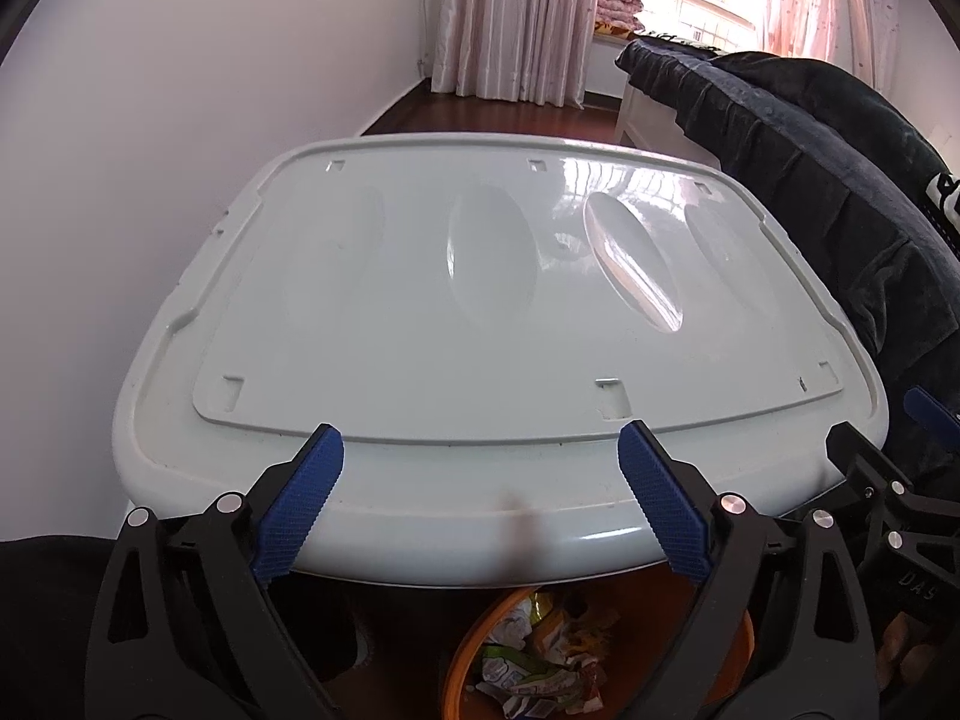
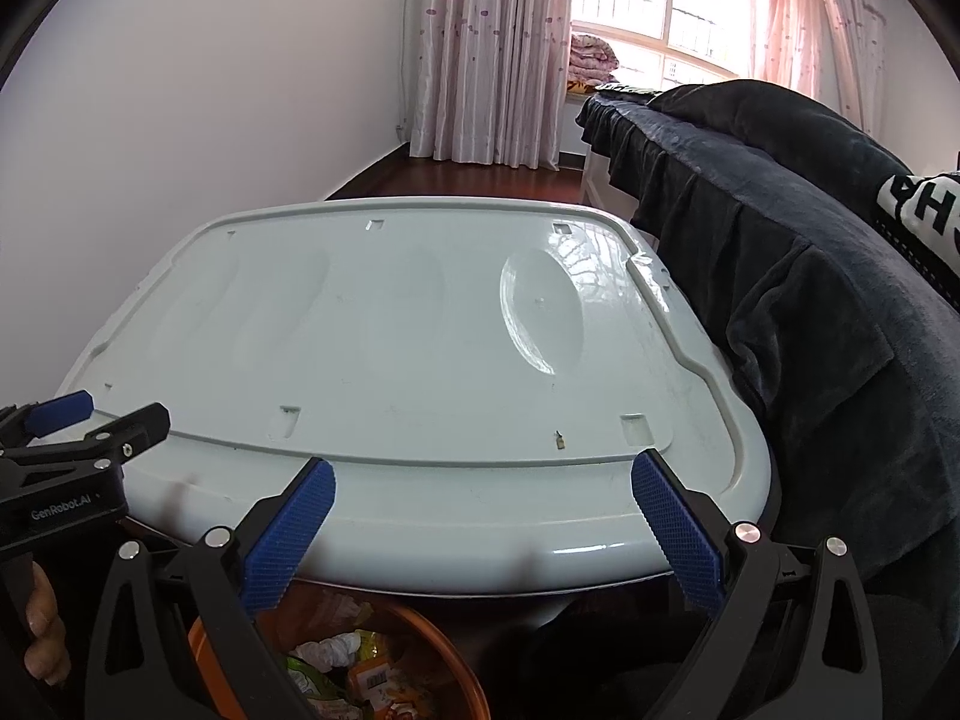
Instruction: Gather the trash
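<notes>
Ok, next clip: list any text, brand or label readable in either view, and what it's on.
"GenRobot.AI": on the black body of the left tool, seen from the right wrist view.
"DAS": raised letters on the right tool, left wrist view; partly cut off, so uncertain.
Large white letters on the dark fabric: cropped and tilted, not readable.
Printing on wrappers in the orange bin: too small and crumpled to read.

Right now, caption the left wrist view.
Open left tongs over a bare white lid; orange bin of wrappers below.
</notes>
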`<action>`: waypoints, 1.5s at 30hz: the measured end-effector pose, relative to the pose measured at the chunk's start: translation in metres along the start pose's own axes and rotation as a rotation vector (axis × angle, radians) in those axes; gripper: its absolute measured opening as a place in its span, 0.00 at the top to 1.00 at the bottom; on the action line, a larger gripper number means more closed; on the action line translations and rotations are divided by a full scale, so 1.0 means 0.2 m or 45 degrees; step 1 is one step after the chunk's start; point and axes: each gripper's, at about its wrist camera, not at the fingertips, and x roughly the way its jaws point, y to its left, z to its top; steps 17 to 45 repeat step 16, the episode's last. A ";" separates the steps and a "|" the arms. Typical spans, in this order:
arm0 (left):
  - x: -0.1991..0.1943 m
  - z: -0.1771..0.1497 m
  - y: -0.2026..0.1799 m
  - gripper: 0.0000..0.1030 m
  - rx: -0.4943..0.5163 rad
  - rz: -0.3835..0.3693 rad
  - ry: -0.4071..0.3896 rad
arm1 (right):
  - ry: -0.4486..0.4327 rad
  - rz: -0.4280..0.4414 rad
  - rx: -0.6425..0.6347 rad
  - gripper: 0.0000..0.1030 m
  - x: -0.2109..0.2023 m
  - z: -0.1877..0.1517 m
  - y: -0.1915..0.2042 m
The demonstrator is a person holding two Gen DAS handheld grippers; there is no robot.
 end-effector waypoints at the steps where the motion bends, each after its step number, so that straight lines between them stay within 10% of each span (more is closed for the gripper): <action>1: 0.00 0.00 0.00 0.12 -0.001 -0.009 0.000 | 0.001 -0.001 0.001 0.05 0.00 0.00 0.00; 45: 0.03 0.00 0.05 0.12 -0.071 -0.019 0.056 | -0.010 -0.027 0.047 0.05 0.00 0.00 -0.03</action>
